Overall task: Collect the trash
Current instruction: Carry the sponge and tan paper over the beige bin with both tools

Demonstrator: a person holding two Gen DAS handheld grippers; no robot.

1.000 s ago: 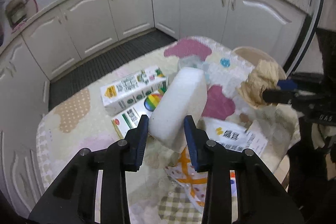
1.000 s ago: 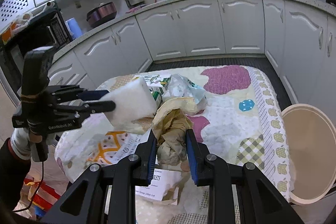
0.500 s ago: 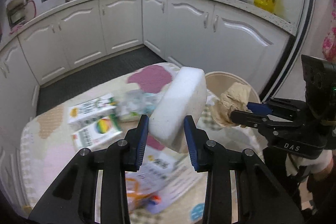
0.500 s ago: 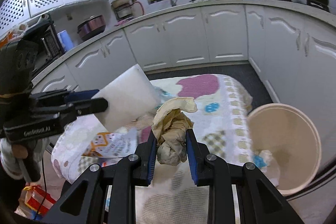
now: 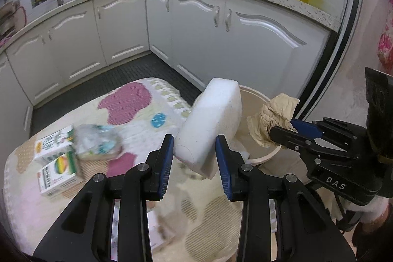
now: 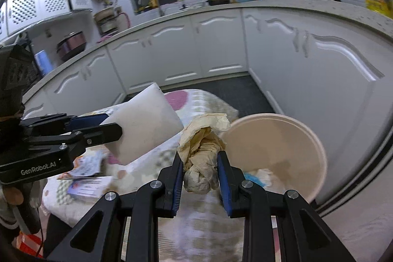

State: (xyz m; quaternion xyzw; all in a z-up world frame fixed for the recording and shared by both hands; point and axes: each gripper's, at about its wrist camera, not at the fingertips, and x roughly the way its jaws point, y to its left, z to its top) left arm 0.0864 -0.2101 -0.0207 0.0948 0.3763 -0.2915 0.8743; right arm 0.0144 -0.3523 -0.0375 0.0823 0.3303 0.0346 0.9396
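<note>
My left gripper [image 5: 194, 156] is shut on a white foam block [image 5: 211, 124], held tilted above the table's far edge; the same foam block [image 6: 145, 125] shows at the left of the right wrist view. My right gripper [image 6: 200, 171] is shut on a crumpled tan paper wad [image 6: 202, 151], right beside the rim of a beige waste bin [image 6: 307, 139]. In the left wrist view the paper wad [image 5: 272, 118] hangs over the bin [image 5: 253, 100], which stands on the floor past the table. Some white and blue scraps lie in the bin's bottom.
On the patterned tablecloth [image 5: 137, 109] lie two printed cartons [image 5: 55, 158], a clear plastic wrapper [image 5: 98, 141] and leaflets [image 6: 88, 178]. White kitchen cabinets [image 5: 201, 23] curve around behind, with a dark floor mat [image 5: 118, 75] between them and the table.
Both grippers have carried their loads to the right across the table, from above its middle to the bin at its far edge. Their grips have not changed.
</note>
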